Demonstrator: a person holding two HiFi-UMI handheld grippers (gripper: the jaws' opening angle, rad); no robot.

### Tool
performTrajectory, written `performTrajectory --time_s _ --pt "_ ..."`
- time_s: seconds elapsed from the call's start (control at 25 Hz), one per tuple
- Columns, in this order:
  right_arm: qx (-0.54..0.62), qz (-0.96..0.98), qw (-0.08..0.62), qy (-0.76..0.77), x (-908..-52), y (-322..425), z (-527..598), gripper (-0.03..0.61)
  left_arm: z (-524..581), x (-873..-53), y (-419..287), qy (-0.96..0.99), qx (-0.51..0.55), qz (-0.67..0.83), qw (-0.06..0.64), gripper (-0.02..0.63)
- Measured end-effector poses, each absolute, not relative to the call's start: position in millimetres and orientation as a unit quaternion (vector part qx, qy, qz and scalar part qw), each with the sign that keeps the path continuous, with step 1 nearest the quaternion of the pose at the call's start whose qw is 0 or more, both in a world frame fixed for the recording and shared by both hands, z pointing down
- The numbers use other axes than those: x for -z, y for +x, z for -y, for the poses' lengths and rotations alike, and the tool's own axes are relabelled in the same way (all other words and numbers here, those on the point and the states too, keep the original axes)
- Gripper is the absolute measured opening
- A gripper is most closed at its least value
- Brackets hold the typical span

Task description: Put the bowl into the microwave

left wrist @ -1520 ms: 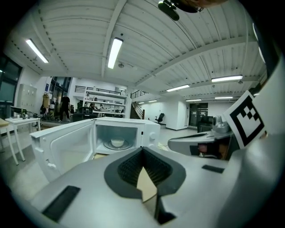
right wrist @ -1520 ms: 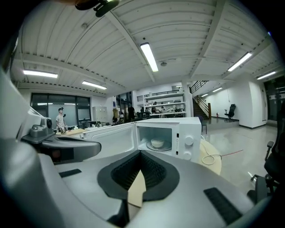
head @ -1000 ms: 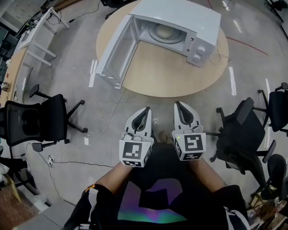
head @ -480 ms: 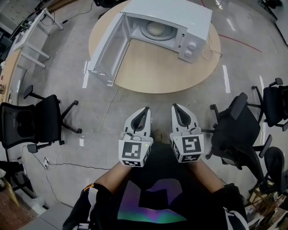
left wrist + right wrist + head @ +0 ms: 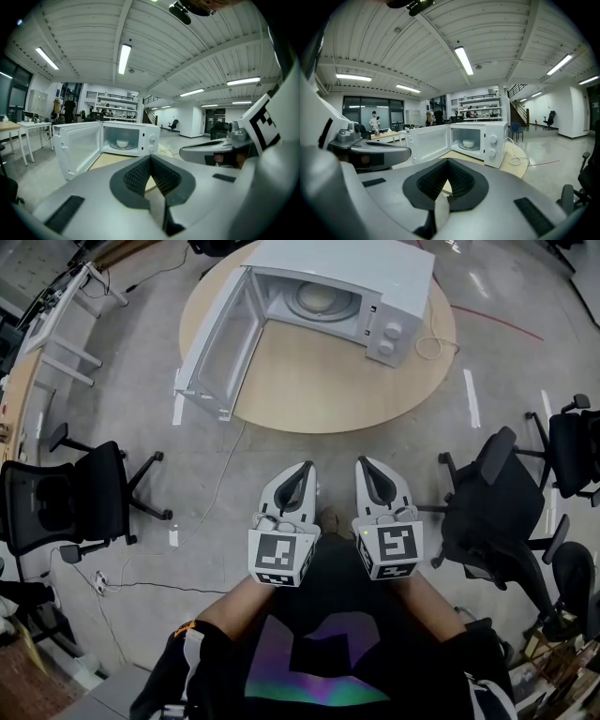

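A white microwave [image 5: 352,287] stands on a round wooden table [image 5: 319,385] with its door [image 5: 217,348] swung wide open to the left. Inside it a small white bowl [image 5: 322,298] rests on the turntable. The bowl [image 5: 122,143] also shows in the left gripper view and the bowl [image 5: 468,144] in the right gripper view. My left gripper [image 5: 304,469] and right gripper [image 5: 367,464] hang side by side over the floor, well short of the table. Both are shut with nothing held. From the grippers' own cameras, the left gripper [image 5: 150,158] and right gripper [image 5: 448,162] point at the microwave.
Black office chairs stand on the left [image 5: 66,502] and on the right [image 5: 497,512] of me. A cable [image 5: 220,493] trails across the floor from the table. The microwave's cord [image 5: 428,345] lies coiled on the table's right side. People stand far off in the room [image 5: 373,120].
In the head view the table and microwave have drifted up and to the left. Both grippers keep their place in the picture and stay shut.
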State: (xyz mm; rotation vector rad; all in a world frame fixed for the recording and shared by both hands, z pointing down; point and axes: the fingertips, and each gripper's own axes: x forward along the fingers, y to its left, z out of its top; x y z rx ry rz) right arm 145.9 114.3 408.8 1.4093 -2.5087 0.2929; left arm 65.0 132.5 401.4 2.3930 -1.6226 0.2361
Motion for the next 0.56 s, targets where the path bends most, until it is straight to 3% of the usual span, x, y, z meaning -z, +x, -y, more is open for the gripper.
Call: performTrajectory --time_s 0.56 --pt "-0.095 0.864 0.123 0.479 -405.9 142.3 -112.2 0.015 -130.5 -397.2 62.3 0.819 -0.083 0.556 0.112 0.046"
